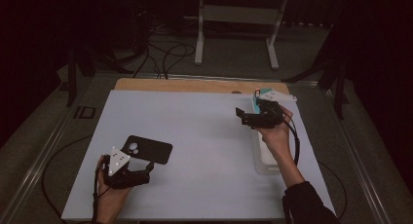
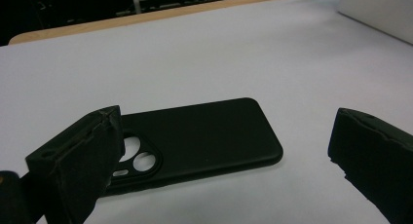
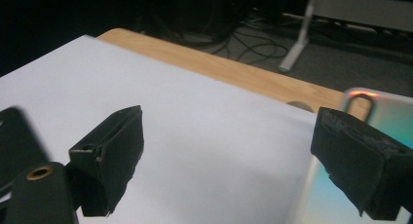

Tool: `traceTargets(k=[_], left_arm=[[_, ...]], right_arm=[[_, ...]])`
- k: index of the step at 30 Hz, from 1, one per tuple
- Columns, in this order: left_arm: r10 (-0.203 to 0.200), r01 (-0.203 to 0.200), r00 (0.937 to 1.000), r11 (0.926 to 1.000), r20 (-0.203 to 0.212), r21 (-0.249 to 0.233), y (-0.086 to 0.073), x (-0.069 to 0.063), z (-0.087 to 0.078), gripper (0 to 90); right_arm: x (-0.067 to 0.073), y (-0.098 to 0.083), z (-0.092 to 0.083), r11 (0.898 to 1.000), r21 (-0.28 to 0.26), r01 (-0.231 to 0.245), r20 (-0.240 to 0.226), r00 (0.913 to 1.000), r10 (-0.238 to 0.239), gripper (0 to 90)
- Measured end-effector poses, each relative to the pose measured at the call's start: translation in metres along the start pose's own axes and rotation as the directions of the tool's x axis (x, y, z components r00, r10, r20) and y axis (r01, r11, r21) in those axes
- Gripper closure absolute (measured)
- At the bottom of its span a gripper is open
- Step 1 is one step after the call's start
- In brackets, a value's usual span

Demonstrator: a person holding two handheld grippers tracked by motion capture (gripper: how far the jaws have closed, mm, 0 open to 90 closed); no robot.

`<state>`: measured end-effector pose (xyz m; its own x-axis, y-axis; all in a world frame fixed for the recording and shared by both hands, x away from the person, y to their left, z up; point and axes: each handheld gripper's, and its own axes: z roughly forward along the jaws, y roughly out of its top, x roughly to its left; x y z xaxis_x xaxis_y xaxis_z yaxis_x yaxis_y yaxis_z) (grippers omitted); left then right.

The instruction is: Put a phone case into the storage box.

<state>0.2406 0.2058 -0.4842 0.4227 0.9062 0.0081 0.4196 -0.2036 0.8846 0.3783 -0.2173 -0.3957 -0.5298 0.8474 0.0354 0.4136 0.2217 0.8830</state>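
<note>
While the left gripper [image 1: 146, 171] hovers low at the near left of the white table [image 1: 204, 136], its jaws stand wide apart just beside the black phone case [image 2: 195, 141], which lies flat, camera cut-out toward the gripper. Across the table, the right gripper [image 1: 246, 118] is held with jaws spread, next to what looks like a clear tray [image 1: 265, 160].

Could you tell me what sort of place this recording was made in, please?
Probably a lab or recording workspace, not a home: a wooden table covered by a white sheet, loose cables on the floor, a white metal stand behind, and dark surroundings. A black phone case lies by the left hand-held gripper.
</note>
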Motion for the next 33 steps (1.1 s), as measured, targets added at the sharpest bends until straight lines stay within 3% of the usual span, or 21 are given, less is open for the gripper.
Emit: traceTargets(k=[6, 7, 14, 22, 33], left_arm=[[-0.003, 0.003, 1.0, 1.0, -0.001, -0.001, 0.0, 0.0, 0.0, 0.4], [-0.003, 0.003, 1.0, 1.0, -0.002, -0.002, 0.0, 0.001, 0.0, 0.4], [-0.002, 0.002, 1.0, 1.0, -0.004, -0.006, 0.002, 0.001, -0.001, 0.4], [-0.006, 0.006, 1.0, 0.9998, -0.007, -0.017, 0.004, 0.003, -0.004, 0.5], [-0.006, 0.006, 1.0, 0.9996, -0.003, -0.027, 0.009, 0.004, -0.008, 0.5]], right_arm=[[0.016, -0.009, -0.012, 1.0, -0.015, 0.019, -0.05, 0.9985, -0.019, 12.2], [0.021, -0.016, -0.02, 0.999, -0.026, 0.025, -0.061, 0.9978, -0.027, 11.9], [0.032, -0.047, -0.044, 0.998, -0.05, 0.029, -0.059, 0.9977, -0.032, 11.1], [0.034, -0.083, -0.067, 0.994, -0.106, -0.011, -0.057, 0.9983, 0.005, 11.2], [0.039, -0.114, -0.087, 0.986, -0.165, -0.005, -0.053, 0.9986, -0.004, 11.1]])
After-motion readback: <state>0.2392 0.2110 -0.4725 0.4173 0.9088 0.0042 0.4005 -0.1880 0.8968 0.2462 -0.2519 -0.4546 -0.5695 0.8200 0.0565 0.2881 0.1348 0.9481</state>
